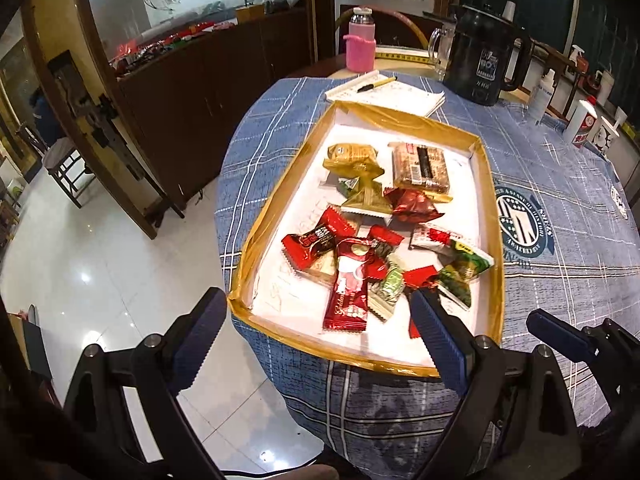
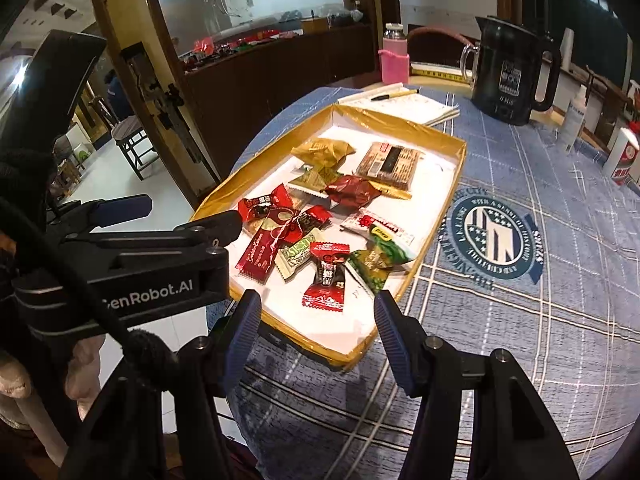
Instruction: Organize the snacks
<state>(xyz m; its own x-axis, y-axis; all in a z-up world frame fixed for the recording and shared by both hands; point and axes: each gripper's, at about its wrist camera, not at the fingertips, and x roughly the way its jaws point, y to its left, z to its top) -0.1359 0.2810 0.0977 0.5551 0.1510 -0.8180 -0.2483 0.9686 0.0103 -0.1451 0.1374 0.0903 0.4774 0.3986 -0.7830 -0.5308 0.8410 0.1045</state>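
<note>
A shallow gold-rimmed tray (image 1: 486, 216) with a white floor sits on the blue plaid tablecloth and holds several wrapped snacks: red packets (image 1: 348, 292), green packets (image 1: 464, 268), a gold packet (image 1: 352, 156) and a brown bar (image 1: 420, 168). My left gripper (image 1: 316, 332) is open and empty, just in front of the tray's near edge. My right gripper (image 2: 318, 320) is open and empty above the tray's near right corner (image 2: 352, 356). The same snacks show in the right wrist view, with a red candy (image 2: 328, 276) nearest the fingers. The left gripper (image 2: 168, 216) shows at the left there.
Behind the tray lie a notepad with a pen (image 1: 384, 90), a pink-sleeved bottle (image 1: 360, 46), a glass mug (image 1: 440, 48) and a black kettle (image 1: 484, 64). White bottles (image 1: 580, 120) stand at the right. The table edge drops to a tiled floor (image 1: 100, 272) on the left.
</note>
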